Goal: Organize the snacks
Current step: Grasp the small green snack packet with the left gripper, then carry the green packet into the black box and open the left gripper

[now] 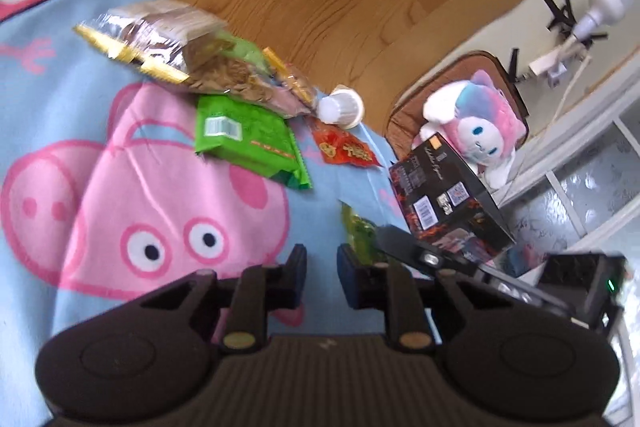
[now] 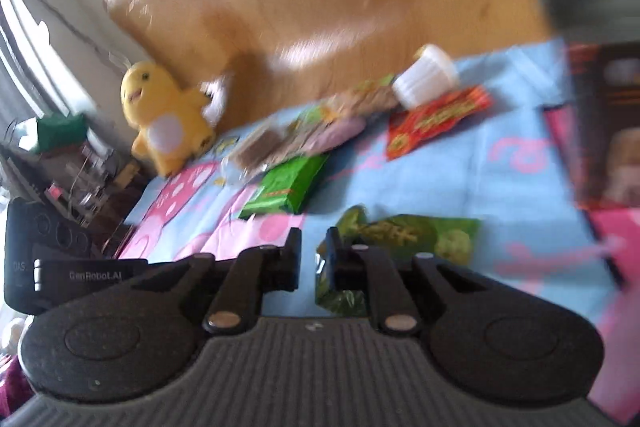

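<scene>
Left wrist view: snacks lie scattered on a blue cartoon blanket (image 1: 340,187). A black box (image 1: 444,203) stands at the blanket's edge and is the reference for places.

- Dark green packet (image 2: 408,235): flat on the blanket, just beside the box, nearest both tools.
- Red packet (image 1: 346,149): near the box, on its far side toward the wooden floor.
- White cup (image 1: 340,105): on its side, past the red packet from the box.
- Bright green packet (image 1: 248,143) and a clear bag of brown snacks (image 1: 180,47): well apart from the box, with the bag farthest.

Left tongs (image 1: 322,267): jaws nearly together with a narrow gap. Only blanket shows through it, so they hold nothing.

Right tongs (image 2: 314,255): also a narrow gap with pink blanket showing through. The dark green packet's edge lies under and beside one finger. I see no pinch on it, though this view is blurred.

Judgement: sorting is barely begun, since nothing looks grouped yet. The step in hand looks like the pickup of the dark green packet by the right tongs.

Next move calls for spreading the jaws, straddling the packet's raised crimped edge, and closing firmly. The film is thin and slippery, and it could slide on the soft blanket or bunch the cloth into the grip.
</scene>
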